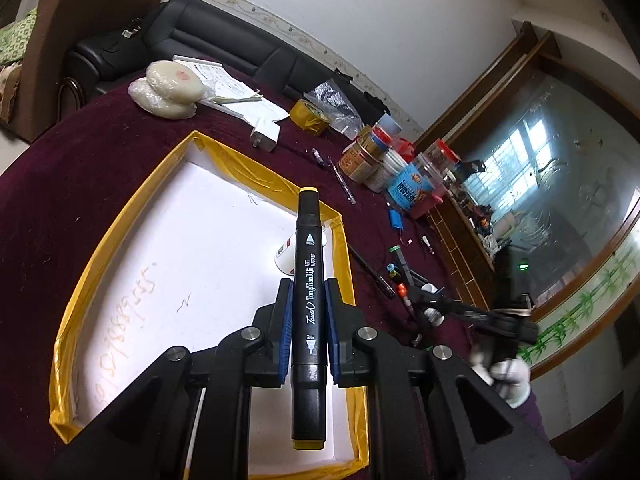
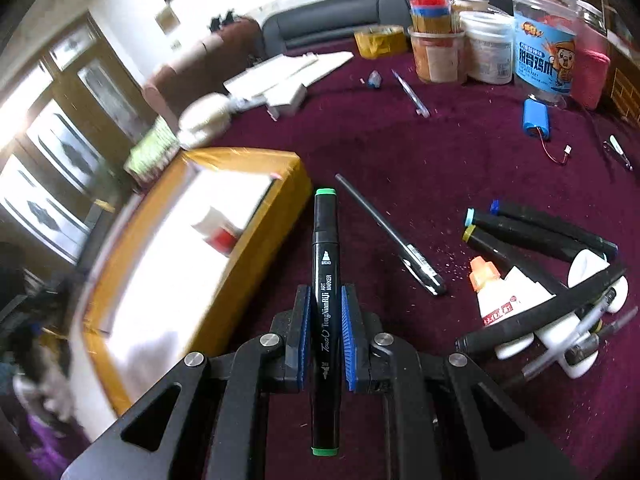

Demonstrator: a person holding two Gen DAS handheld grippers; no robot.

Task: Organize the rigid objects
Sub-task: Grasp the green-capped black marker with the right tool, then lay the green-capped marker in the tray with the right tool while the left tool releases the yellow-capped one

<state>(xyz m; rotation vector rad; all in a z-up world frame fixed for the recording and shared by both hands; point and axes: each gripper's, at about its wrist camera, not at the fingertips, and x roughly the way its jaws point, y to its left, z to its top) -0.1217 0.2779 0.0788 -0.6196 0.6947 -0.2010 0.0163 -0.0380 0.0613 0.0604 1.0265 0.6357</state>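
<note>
My left gripper (image 1: pixel 307 292) is shut on a black marker with yellow end caps (image 1: pixel 307 264), held above the white floor of a yellow-rimmed box (image 1: pixel 140 208). A small white bottle (image 1: pixel 286 254) lies inside that box near its far corner. My right gripper (image 2: pixel 325 300) is shut on a black marker with green end caps (image 2: pixel 325 264), held over the maroon tablecloth just right of the yellow-rimmed box (image 2: pixel 280 184). Several more markers (image 2: pixel 540 232), a glue bottle (image 2: pixel 500 292) and a black pen (image 2: pixel 392 236) lie on the cloth to the right. The right gripper shows blurred in the left wrist view.
Jars and tubs (image 2: pixel 480 40), a blue battery pack (image 2: pixel 535 117), a clear pen (image 2: pixel 410 92), a tape roll (image 1: pixel 310 118), a white charger (image 1: pixel 265 136), papers and round white cakes (image 1: pixel 168 88) crowd the far side of the round table. A black sofa (image 1: pixel 200 36) stands behind.
</note>
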